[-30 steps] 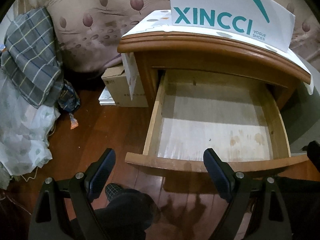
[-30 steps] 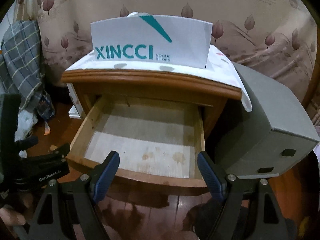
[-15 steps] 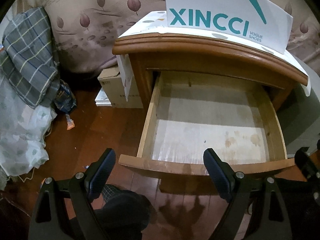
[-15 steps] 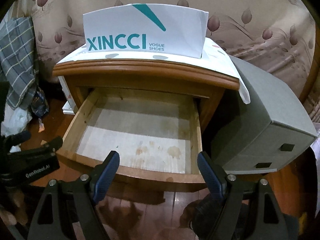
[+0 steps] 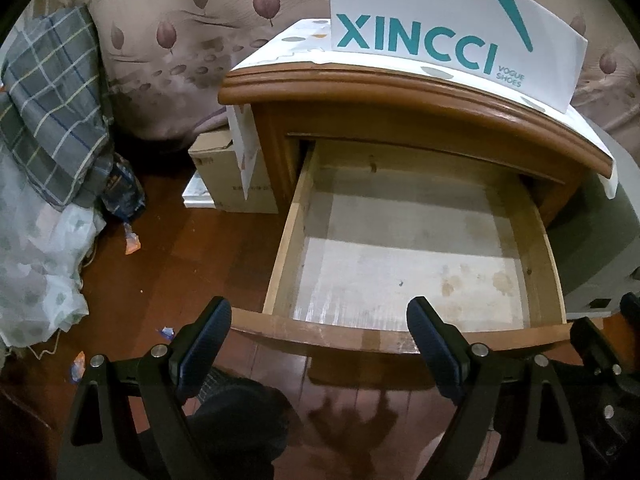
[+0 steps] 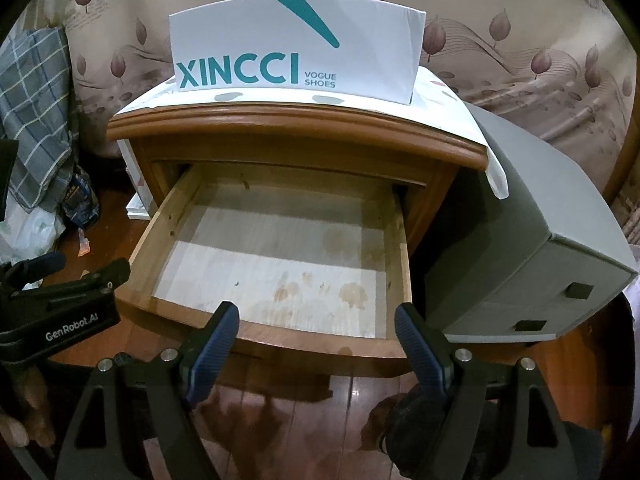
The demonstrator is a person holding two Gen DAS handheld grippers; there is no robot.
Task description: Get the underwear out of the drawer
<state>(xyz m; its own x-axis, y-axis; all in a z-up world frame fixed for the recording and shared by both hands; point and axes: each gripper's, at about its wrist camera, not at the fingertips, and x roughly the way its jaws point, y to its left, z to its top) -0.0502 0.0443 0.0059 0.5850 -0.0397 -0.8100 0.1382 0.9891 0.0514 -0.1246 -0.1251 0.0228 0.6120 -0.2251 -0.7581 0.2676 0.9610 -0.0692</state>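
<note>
The wooden nightstand's drawer (image 5: 360,334) stands pulled out, and its pale, stained bottom is bare; no underwear shows in either view. My left gripper (image 5: 318,312) hovers open just in front of the drawer's front rim, with nothing between its fingers. My right gripper (image 6: 316,314) is likewise open and holds nothing, just before the same drawer (image 6: 320,344). The left gripper's body (image 6: 60,300) appears at the left edge of the right wrist view, beside the drawer's left corner.
A white XINCCI shoe box (image 6: 296,48) stands on the nightstand top. A grey box (image 6: 540,248) sits close on the right, a cardboard box (image 5: 228,176) on the left. Plaid cloth (image 5: 52,104) and a pale bag lie far left. A dark-socked foot (image 5: 240,412) rests on the wooden floor.
Nothing has visibly changed beyond a slight shift of both views; the drawer stays out and both grippers stay open.
</note>
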